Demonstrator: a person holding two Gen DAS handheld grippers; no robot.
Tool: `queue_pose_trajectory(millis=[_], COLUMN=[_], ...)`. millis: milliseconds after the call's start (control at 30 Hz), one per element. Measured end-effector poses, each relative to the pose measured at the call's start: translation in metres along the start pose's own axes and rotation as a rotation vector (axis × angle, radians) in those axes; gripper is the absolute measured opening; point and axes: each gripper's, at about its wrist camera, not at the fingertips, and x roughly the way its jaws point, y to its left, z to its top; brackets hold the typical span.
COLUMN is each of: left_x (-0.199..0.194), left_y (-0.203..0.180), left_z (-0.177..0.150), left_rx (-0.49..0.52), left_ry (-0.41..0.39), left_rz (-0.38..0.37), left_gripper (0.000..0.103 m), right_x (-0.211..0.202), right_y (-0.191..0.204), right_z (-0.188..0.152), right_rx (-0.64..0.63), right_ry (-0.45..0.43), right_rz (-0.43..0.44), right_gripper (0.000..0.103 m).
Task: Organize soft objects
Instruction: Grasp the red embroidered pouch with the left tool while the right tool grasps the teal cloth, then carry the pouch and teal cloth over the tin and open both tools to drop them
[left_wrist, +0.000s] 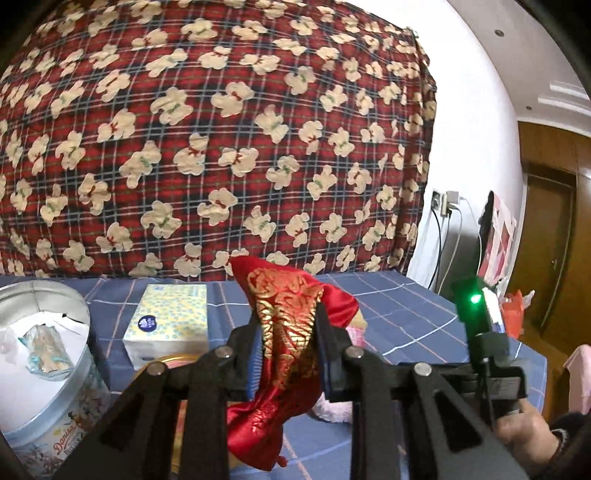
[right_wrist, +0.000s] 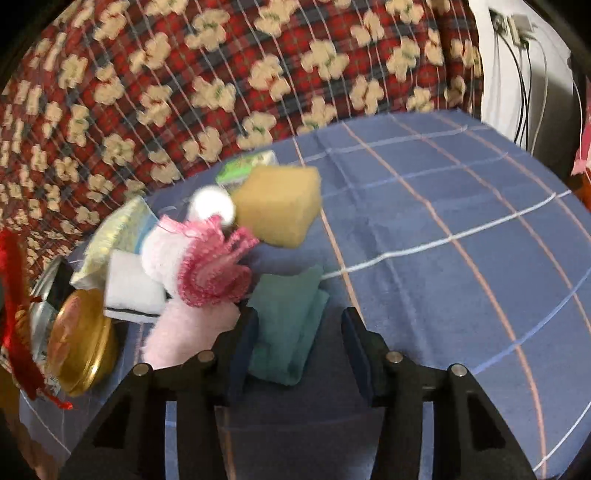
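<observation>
Blue checked bedding (right_wrist: 443, 229) carries our clutter. We keep the left gripper (left_wrist: 288, 350) clamped on the red brocade pouch (left_wrist: 291, 332), lifted for sorting; our right gripper (right_wrist: 299, 347), part-open and empty, straddles the teal cloth (right_wrist: 288, 325) near the front edge.

Left-wrist view: one red-and-gold satin pouch (left_wrist: 291, 347) between the tongs, one tissue box (left_wrist: 168, 325) and one round biscuit tin (left_wrist: 44, 369) off to their left. Right-wrist view: one teal cloth (right_wrist: 286, 328) between the tongs; ahead and left of them, one yellow sponge (right_wrist: 280, 205), one white sponge (right_wrist: 133, 291), one pink frilly scrubber (right_wrist: 207, 266), one gold lid (right_wrist: 83, 341).
</observation>
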Motion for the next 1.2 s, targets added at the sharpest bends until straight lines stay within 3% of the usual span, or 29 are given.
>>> queue_pose_trajectory(millis=[200,267,367,467,600,833,1200], left_x=[0.002,0.0,0.0,0.0,-0.004,-0.015,-0.031], left_y=[0.002,0.0,-0.001,0.001,0.006,0.011,0.03], left_z=[-0.003,-0.005,-0.005,-0.005,-0.004,-0.007,-0.012], left_rx=[-0.002,0.011,0.03,0.017,-0.003,0.017,0.023], left_ry=[0.011,0.006,0.0,0.0,-0.006,-0.025,-0.03], left_rz=[0.014,0.024,0.041,0.037,0.043,0.089,0.138], left_gripper=[0.023,0.023,0.023,0.023,0.023,0.023,0.023], right_x=[0.005,0.004,-0.003,-0.026,-0.064,-0.1,-0.104], right_y=[0.018,0.015,0.009,-0.002,-0.005,0.043,0.095], right_z=[0.002,0.004,0.003,-0.001,-0.014,-0.039,-0.055], right_rx=[-0.121,-0.109,-0.076,-0.006,0.026,-0.094,-0.194], right_ry=[0.03,0.029,0.008,-0.108,-0.31,-0.54,-0.578], right_rz=[-0.099,-0.071,-0.06,-0.01,-0.009,-0.037,-0.008], right_gripper=[0.047,0.022,0.011,0.011,0.011,0.011,0.011])
